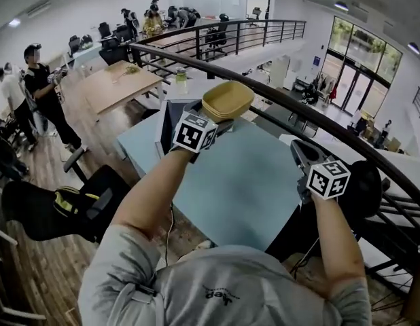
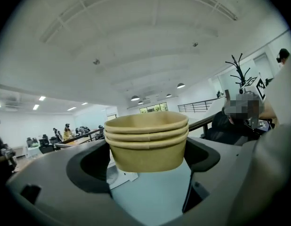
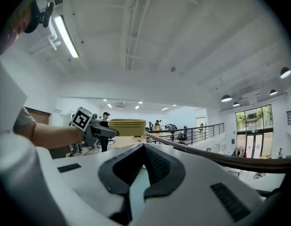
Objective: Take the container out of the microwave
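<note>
Tan and round, the container (image 1: 227, 100) is up in the air over the far end of the pale blue tabletop (image 1: 230, 189) — it touches nothing but the left gripper (image 1: 211, 122). That gripper squeezes the container between its two jaws, and the container sits level with its open top up. On the right, nearer the person, the right gripper (image 1: 302, 153) holds nothing — its jaws are pressed together. It hangs by the tabletop's right edge, well apart from the container.
</note>
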